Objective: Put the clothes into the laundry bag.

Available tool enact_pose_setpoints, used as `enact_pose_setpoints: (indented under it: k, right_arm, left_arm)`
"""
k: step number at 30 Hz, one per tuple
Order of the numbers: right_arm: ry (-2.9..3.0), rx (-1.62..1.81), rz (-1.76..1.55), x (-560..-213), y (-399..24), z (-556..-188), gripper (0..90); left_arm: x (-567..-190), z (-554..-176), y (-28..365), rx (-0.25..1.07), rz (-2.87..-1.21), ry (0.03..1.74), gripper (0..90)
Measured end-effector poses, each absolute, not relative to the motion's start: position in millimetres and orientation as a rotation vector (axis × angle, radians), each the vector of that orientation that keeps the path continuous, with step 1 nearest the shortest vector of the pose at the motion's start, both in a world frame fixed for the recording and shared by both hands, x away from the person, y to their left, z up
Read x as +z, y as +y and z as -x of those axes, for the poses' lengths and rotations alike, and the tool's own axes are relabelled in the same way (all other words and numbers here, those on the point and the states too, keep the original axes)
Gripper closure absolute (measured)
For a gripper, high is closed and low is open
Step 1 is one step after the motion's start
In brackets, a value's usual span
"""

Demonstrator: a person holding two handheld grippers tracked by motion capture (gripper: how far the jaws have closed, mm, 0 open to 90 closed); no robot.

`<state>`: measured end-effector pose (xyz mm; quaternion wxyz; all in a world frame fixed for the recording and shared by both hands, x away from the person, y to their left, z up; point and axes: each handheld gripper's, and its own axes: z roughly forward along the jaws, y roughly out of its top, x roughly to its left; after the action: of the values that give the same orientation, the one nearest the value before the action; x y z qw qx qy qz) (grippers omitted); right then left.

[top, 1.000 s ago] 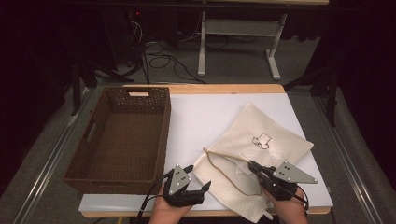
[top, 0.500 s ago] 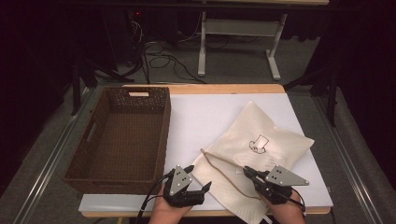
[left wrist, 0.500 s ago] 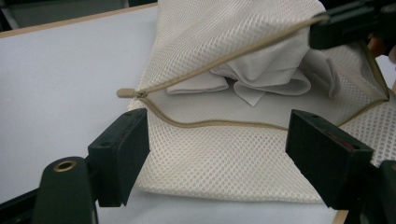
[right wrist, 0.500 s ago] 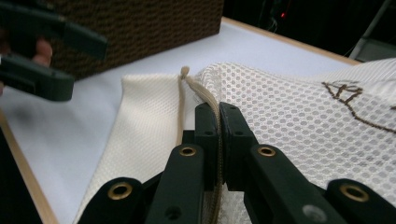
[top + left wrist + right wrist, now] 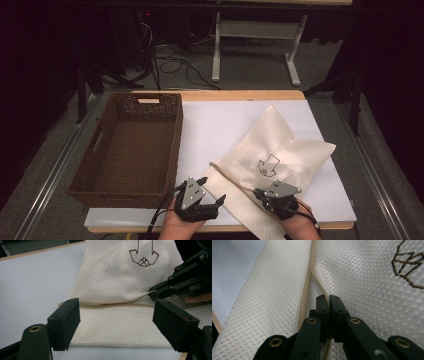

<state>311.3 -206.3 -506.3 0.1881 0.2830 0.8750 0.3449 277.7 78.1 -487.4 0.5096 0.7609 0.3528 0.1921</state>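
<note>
Wicker basket [image 5: 131, 145] sits on the left side of the white tabletop [image 5: 220, 125], empty, its long axis running away from the person. It is well apart from the work in hand.

Left gripper [image 5: 212, 192] hovers at the near edge of the table, just left of the mesh bag [image 5: 280, 155]. Its jaws stand spread with nothing between the pads. In the left gripper view the two black pads frame the bag's near portion: the cream mesh lies flat on the table ahead of them, not touched.

The mesh bag lies on the right half of the tabletop, a cream net pouch with a brown embroidered mark [image 5: 268, 166], one corner pointing towards the far edge. A tan edge cord [image 5: 110, 305] runs across its lower part, roughly from the left gripper's side over to the right gripper's. That cord is the bag's working axis here.

Right gripper [image 5: 261, 194] is at the bag's near right part. Its jaws are pressed together on the cord: the right gripper view shows the tan cord [image 5: 315, 282] entering between the closed pads, with mesh on both sides.

Judgement: the free stretch of cord lies ahead of the open left jaws, crosswise to them, so the left hand is the one placed to take it next.
</note>
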Motion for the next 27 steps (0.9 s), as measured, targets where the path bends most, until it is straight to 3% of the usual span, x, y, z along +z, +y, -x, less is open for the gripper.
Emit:
enact_pose_setpoints:
  k: [9, 18, 27]
  right_arm:
    - [2.479, 0.911, -0.814, -512.0, -206.4, -316.6, 86.8]
    - [2.465, 1.068, -0.84, -500.0, -208.7, -310.6, 65.2]
    - [2.229, 1.233, -0.858, -464.3, -234.4, -300.9, 61.7]
  left_arm:
    - [-489.0, -277.6, 76.5, 0.459, -1.845, 0.847, 22.5]
    - [-489.6, -278.0, 76.7, 0.461, -1.851, 0.849, 22.6]
    - [-489.8, -277.9, 76.3, 0.461, -1.852, 0.848, 22.7]
